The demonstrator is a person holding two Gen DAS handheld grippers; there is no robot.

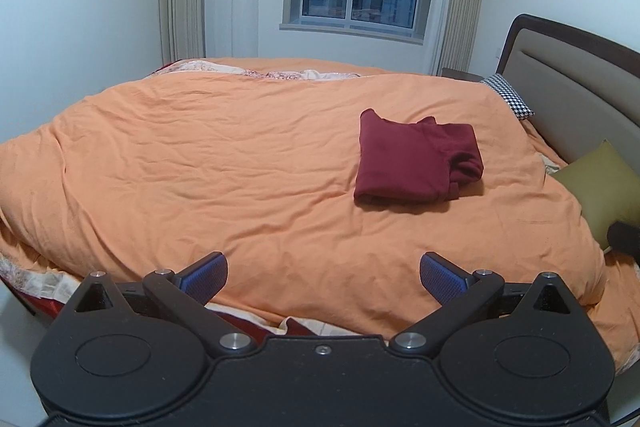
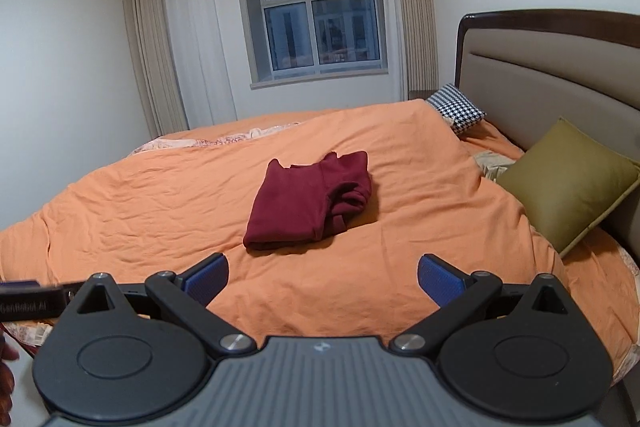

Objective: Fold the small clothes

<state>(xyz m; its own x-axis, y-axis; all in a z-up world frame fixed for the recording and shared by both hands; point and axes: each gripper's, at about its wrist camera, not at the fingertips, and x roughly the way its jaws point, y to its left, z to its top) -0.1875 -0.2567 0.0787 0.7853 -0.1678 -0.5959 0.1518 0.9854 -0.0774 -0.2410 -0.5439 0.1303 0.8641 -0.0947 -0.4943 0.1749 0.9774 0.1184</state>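
A dark red garment (image 1: pixel 416 159) lies folded into a compact bundle on the orange duvet (image 1: pixel 240 167), toward the headboard side of the bed and well apart from both tools. Its smooth folded panel faces the foot side, while a rumpled sleeve or collar part bunches on the side nearer the headboard (image 1: pixel 580 83).

The left gripper (image 1: pixel 323 277) hovers over the near edge of the duvet with its blue-padded fingers spread wide and nothing between them. The right gripper (image 2: pixel 322 277) sits likewise released, fingers splayed, empty, the garment (image 2: pixel 308 203) lying beyond its gap.

The left wrist view shows the garment off to the right of centre, and only a slice of the olive cushion (image 1: pixel 600 187) against the headboard; a dark part of the other tool pokes in at its right edge. The right wrist view puts the garment nearly centred, and shows the olive cushion (image 2: pixel 568 183) whole, leaning on the headboard (image 2: pixel 540 75), with the checked pillow (image 2: pixel 456 107) further along toward the window (image 2: pixel 316 23). At its left edge that view also catches the black body of the left tool and a bit of the person's hand (image 2: pixel 6 379) below it.
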